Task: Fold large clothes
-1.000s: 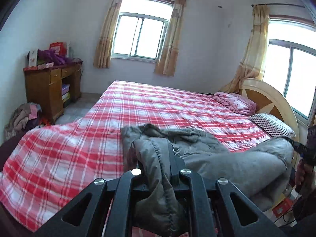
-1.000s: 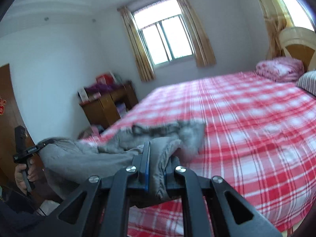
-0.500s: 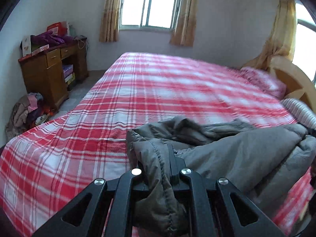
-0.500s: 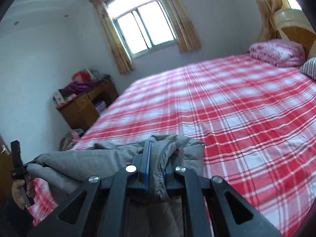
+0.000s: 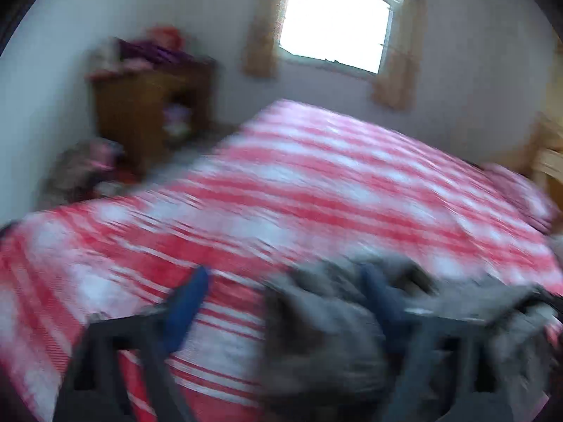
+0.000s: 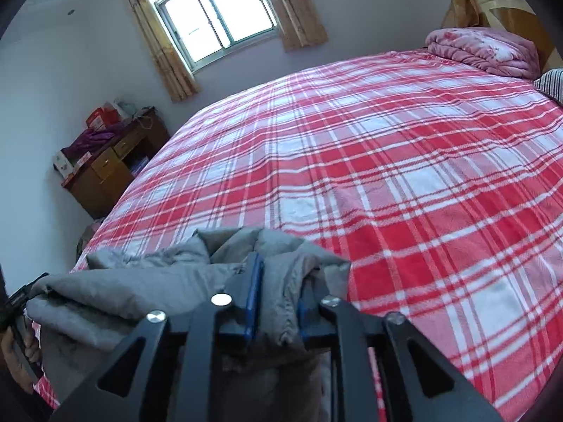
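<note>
Now, through your left wrist camera everything smears: your left gripper (image 5: 281, 302) has just been opening and its jaws stand wide apart, the grey jacket (image 5: 327, 330) bunched loose between the blue fingers (image 5: 186, 306), against the right one and clear of the left. It lies on the near edge of the red plaid bed (image 5: 316, 190). Beyond, one wooden desk (image 5: 147, 112) stands against the wall with a heap of clothes (image 5: 84, 172) on the floor beside it, and one curtained window (image 5: 337, 24) glows behind. Over to your right wrist camera, sharp this time: your right gripper (image 6: 278, 292) tilts down over the same jacket (image 6: 147, 288), its jaws have just been opening a little, and a fold of grey cloth still hangs between the two blue pads (image 6: 254, 295); whether they still press it, I cannot tell. Nothing blocks the wide plaid bedspread (image 6: 404, 161) ahead. One folded pink quilt (image 6: 482, 51) and one striped pillow (image 6: 552, 82) sit by the headboard, and your other hand (image 6: 24, 344) shows at the left edge.
</note>
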The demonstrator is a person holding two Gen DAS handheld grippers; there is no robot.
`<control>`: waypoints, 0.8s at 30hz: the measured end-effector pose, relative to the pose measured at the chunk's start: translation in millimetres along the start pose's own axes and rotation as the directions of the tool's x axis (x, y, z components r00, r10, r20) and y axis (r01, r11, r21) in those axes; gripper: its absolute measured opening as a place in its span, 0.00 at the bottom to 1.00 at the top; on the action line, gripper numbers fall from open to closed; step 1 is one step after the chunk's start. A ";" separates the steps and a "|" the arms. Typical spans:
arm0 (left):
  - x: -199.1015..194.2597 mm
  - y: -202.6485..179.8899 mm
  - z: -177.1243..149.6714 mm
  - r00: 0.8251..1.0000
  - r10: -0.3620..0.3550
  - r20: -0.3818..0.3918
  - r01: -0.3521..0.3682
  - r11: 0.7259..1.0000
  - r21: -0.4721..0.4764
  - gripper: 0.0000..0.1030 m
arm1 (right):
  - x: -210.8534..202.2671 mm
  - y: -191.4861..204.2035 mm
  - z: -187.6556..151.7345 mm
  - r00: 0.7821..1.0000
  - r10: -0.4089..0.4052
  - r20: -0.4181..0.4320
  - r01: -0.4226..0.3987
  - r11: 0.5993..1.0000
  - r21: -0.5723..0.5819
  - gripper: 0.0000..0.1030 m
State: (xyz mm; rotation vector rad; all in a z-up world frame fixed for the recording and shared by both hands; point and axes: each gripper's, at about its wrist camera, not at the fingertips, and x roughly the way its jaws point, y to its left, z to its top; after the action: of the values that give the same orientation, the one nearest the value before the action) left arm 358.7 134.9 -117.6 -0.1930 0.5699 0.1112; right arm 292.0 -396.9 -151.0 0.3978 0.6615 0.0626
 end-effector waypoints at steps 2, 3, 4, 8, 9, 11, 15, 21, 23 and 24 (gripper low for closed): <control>-3.3 7.9 4.4 0.999 0.018 0.034 -0.017 0.999 -0.031 0.93 | 4.5 -1.2 5.0 1.000 -0.006 0.000 0.006 1.000 0.017 0.54; -2.5 9.2 6.8 0.998 0.056 0.017 -0.055 0.997 -0.048 0.93 | 2.0 -3.4 7.1 0.999 -0.027 0.020 0.027 0.999 0.033 0.73; -3.0 7.5 8.0 0.996 0.086 0.004 -0.085 0.995 -0.048 0.93 | 3.9 -3.9 9.2 0.998 -0.046 0.040 0.044 0.998 0.043 0.81; -23.7 -16.0 7.9 0.963 0.263 0.060 -0.264 0.964 0.007 0.93 | -13.1 -0.9 22.1 0.983 -0.152 0.105 0.147 0.988 0.049 0.81; -31.4 -22.3 7.6 0.960 0.267 0.085 -0.269 0.963 0.015 0.93 | -22.1 7.6 24.2 0.971 -0.201 0.129 0.200 0.980 0.024 0.81; -45.2 -41.3 4.4 0.958 0.260 0.120 -0.266 0.963 0.034 0.93 | -33.3 25.3 27.4 0.956 -0.242 0.165 0.248 0.969 -0.015 0.81; -62.3 -95.4 -9.7 0.944 0.262 0.202 -0.292 0.946 0.139 0.93 | -41.0 79.2 18.2 0.954 -0.236 0.186 0.260 0.959 -0.116 0.81; -29.2 -167.0 -35.9 0.937 0.227 0.266 -0.322 0.859 0.398 0.97 | 9.5 165.4 -19.7 0.982 -0.120 0.143 0.164 0.919 -0.359 0.89; 0.5 -173.7 -43.6 0.925 0.281 0.257 -0.372 0.813 0.449 0.97 | 32.3 172.5 -23.0 0.984 -0.135 0.120 0.172 0.901 -0.398 0.89; 18.7 -172.2 -46.9 0.928 0.306 0.212 -0.371 0.805 0.463 0.97 | 42.4 172.3 -22.7 0.984 -0.142 0.104 0.172 0.896 -0.410 0.89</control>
State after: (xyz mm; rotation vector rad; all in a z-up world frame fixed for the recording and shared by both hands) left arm 376.9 -42.1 -140.6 0.4253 0.4827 0.3195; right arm 323.5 -222.4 -126.8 -0.0689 0.5881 0.0343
